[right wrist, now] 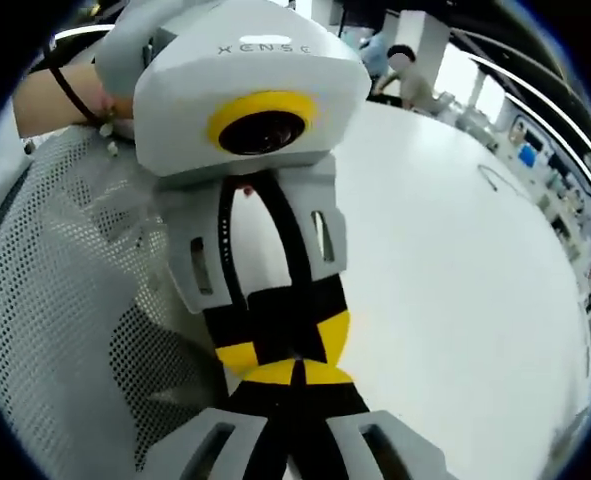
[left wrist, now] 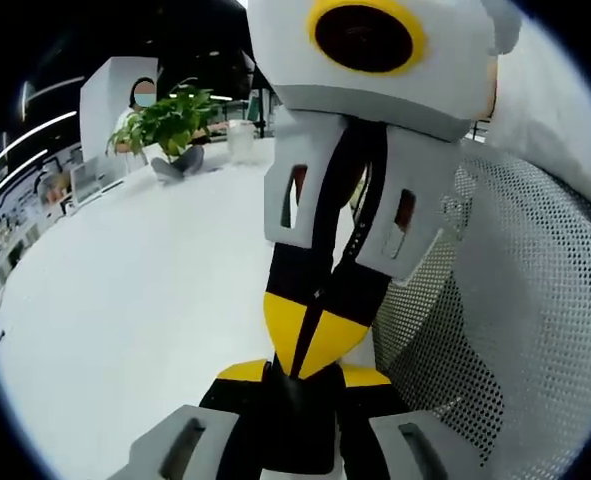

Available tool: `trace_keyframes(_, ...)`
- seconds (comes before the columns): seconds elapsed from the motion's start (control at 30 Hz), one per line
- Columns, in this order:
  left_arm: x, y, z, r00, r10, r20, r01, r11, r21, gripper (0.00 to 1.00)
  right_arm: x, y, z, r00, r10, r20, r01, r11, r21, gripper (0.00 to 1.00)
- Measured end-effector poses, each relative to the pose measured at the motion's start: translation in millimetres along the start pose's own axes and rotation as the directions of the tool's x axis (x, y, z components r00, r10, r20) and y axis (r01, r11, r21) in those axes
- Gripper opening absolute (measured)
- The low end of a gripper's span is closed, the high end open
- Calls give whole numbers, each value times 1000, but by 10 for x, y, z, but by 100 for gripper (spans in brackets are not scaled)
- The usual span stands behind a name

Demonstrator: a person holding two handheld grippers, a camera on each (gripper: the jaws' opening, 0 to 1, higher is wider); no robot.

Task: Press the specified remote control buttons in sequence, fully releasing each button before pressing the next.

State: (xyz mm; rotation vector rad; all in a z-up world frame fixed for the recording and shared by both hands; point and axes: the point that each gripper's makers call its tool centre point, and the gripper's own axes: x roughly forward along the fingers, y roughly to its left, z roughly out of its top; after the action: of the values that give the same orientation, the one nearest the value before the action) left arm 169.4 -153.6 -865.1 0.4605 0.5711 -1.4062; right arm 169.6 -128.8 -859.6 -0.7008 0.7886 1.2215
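Right now, left gripper [left wrist: 297, 372] and right gripper [right wrist: 293, 372] nose to nose, both closed on nothing, above bare desk [left wrist: 155, 290]. Remote nowhere seen. Risk: tips clashing; mesh chair [left wrist: 535, 300] close by.

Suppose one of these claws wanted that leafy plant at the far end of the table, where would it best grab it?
Probably by the pot, low down and from the side, level with the table. The leaves spread wide above it, so coming from the top would crush them; the pot is the only firm part.
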Motion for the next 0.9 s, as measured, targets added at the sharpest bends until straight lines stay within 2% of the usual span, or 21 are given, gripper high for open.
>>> trace_keyframes(0.07, 0, -2, -2, 1000, 1, 0, -1, 1000, 6, 24, 0, 5, 4, 1000, 8, 23, -8, 1000, -26, 0)
trace_keyframes(0.17, -1, -5, -3, 1000, 3, -2, -3, 1000, 11, 25, -12, 2, 2, 998, 22, 62, -22, 1000, -12, 0)
trace_keyframes(0.37, 1, -8, 3, 1000, 14, -11, -14, 1000, 9, 25, -52, 19, -26, 988, 92, 123, -95, 995, 18, 0)
trace_keyframes(0.6, 2, -9, 5, 1000, 18, -14, -18, 1000, 8, 25, -121, 37, -107, 984, 138, 109, -138, 990, -4, 0)
trace_keyframes(0.77, 0, -8, 2, 1000, 19, -12, -19, 1000, 4, 25, -161, 33, -173, 984, 144, 105, -140, 989, -37, 5)
trace_keyframes(0.9, -1, -7, 2, 1000, 20, -9, -20, 1000, 1, 25, -175, -9, -232, 985, 141, 98, -138, 990, -33, 11)
